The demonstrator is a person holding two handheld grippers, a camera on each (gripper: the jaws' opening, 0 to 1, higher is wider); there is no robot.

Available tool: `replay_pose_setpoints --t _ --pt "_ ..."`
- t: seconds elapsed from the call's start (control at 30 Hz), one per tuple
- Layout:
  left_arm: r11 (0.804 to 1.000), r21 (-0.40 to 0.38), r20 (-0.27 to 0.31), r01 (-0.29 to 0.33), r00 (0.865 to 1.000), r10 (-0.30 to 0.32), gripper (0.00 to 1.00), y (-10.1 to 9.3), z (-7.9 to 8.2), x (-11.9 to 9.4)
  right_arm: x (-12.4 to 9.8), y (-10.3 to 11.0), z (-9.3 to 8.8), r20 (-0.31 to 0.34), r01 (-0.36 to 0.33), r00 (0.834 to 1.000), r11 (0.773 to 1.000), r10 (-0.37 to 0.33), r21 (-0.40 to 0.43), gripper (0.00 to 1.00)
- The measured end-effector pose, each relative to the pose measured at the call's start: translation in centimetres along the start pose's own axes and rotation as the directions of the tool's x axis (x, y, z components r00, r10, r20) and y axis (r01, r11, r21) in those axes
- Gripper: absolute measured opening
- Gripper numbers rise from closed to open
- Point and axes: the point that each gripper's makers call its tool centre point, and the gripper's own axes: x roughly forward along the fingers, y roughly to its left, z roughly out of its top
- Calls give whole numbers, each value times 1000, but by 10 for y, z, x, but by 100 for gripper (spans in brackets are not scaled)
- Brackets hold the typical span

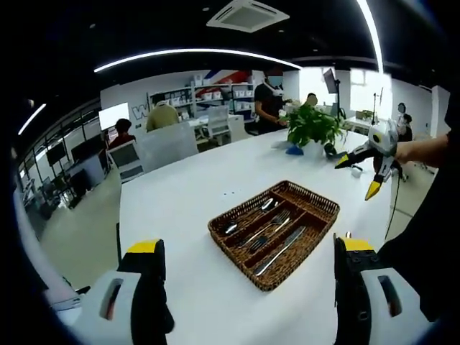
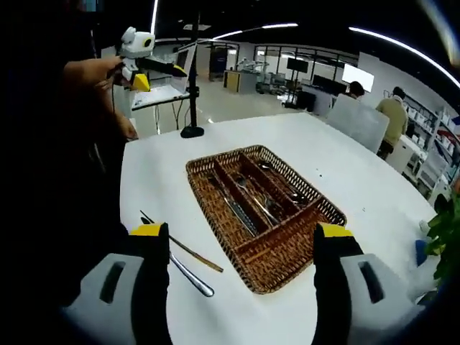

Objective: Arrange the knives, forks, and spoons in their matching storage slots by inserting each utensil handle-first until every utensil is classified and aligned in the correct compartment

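Your tongs, left (image 1: pixel 248 267) and right (image 2: pixel 241 248), gaped over a white tabletop (image 1: pixel 180 194) bearing a tray (image 2: pixel 287 251) in an office.

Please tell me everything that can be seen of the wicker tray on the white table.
The wicker tray is a brown woven rectangular basket that lies flat on the white table. Woven walls divide it into three long slots side by side and one cross slot at an end. Metal utensils lie in the long slots; the cross slot looks empty. Neither gripper touches it. Beside it on the table lie a loose metal utensil and a thin brown stick.
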Motion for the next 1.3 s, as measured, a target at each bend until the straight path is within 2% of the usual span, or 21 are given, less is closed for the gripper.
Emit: replay_pose_setpoints --t 0.13,0.37,0.53,1.03,1.2,1.3 --pt "1000 -5 -6 -13 1000 13 99 4 -5 -2 14 15 -16 -33 -55 998 998 54 -31 73" --pt "1000 -9 -13 -13 1000 12 99 -1 -9 -5 33 33 -47 -107 -120 988 991 113 -56 66" --pt "1000 -6 -13 -19 1000 19 99 -1 -10 -9 38 41 -56 -121 -158 981 986 152 -46 53" --pt "1000 -2 -7 -8 1000 8 99 -3 -6 -12 72 49 -84 -173 -210 964 977 202 -28 36" --pt "1000 -1 -8 -9 1000 9 99 -2 -6 -14 81 57 -97 -210 -238 951 970 225 -39 35" --pt "1000 -1 -8 -11 1000 11 99 0 -6 -15 84 56 -104 -226 -240 947 970 228 -28 27"
